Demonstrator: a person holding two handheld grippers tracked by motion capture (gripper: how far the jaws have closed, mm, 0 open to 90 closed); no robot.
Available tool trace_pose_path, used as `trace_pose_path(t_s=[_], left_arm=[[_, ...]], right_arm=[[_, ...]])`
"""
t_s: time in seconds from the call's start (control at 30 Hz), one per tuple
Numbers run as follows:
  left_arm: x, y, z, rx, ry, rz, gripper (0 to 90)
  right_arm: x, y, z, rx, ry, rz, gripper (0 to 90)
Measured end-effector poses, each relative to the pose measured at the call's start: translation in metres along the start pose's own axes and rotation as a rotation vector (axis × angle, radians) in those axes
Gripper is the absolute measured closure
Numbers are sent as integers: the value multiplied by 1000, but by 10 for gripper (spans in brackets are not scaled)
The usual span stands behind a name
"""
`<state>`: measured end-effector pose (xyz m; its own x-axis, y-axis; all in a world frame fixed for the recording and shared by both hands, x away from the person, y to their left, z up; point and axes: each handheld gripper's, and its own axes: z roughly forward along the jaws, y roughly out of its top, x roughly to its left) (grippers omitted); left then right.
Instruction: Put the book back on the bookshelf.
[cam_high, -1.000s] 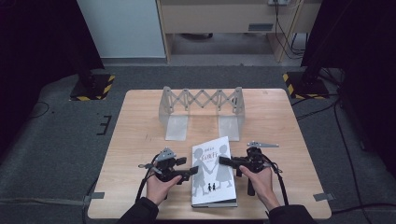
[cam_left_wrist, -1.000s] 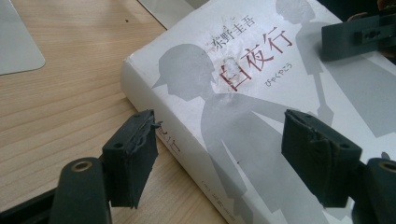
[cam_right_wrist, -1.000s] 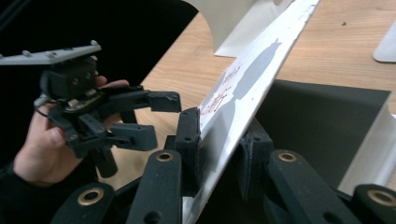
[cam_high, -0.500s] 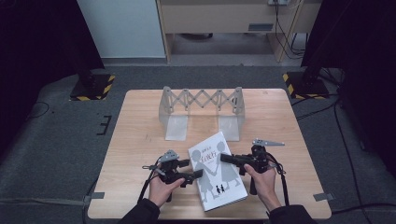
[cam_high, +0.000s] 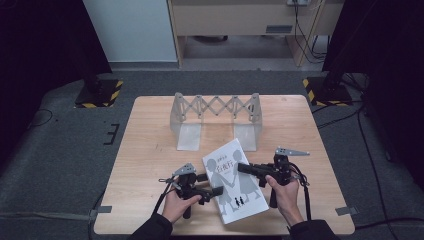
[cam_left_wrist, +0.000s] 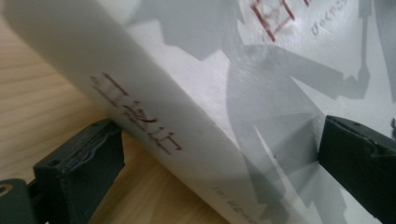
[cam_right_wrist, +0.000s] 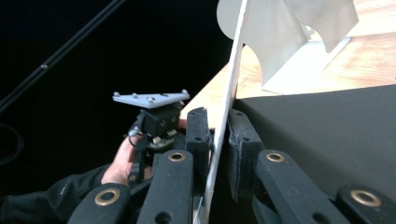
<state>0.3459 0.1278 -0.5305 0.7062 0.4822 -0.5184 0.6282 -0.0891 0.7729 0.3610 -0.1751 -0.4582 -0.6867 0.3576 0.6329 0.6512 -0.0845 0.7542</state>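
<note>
Fingers of the left gripper (cam_high: 214, 191) have just been opening and now stand wide apart, one on each side of the white book's (cam_high: 234, 181) spine without pressing on it, as the left gripper view shows. Fingers of the right gripper (cam_high: 243, 168) are clenched on the book's front cover, pinching the thin board edge-on. Compared with a second ago, the book has swung from lying square to a slant, its near end toward the right, and the cover side is lifted. My reading is that control has passed to the right gripper, probably to carry the book to the rack. That book lies at the near middle of the wooden surface (cam_high: 150, 150), its near corner close to the near edge. Beyond it, bare wood leaves room up to the grey expanding book rack (cam_high: 216, 115), which stands empty at the far middle.
</note>
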Motion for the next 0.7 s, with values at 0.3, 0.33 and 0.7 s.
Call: trace_pose_path(t_s=[0.3, 0.33, 0.7], left_arm=[[7, -4, 3, 30, -7, -41, 0], [8, -5, 4, 42, -11, -56, 0], [11, -8, 7, 87, -16, -105, 6]], right_arm=[[-13, -4, 3, 19, -42, 32, 808], [-15, -4, 3, 25, -50, 34, 809], [-25, -11, 4, 87, -137, 39, 792]])
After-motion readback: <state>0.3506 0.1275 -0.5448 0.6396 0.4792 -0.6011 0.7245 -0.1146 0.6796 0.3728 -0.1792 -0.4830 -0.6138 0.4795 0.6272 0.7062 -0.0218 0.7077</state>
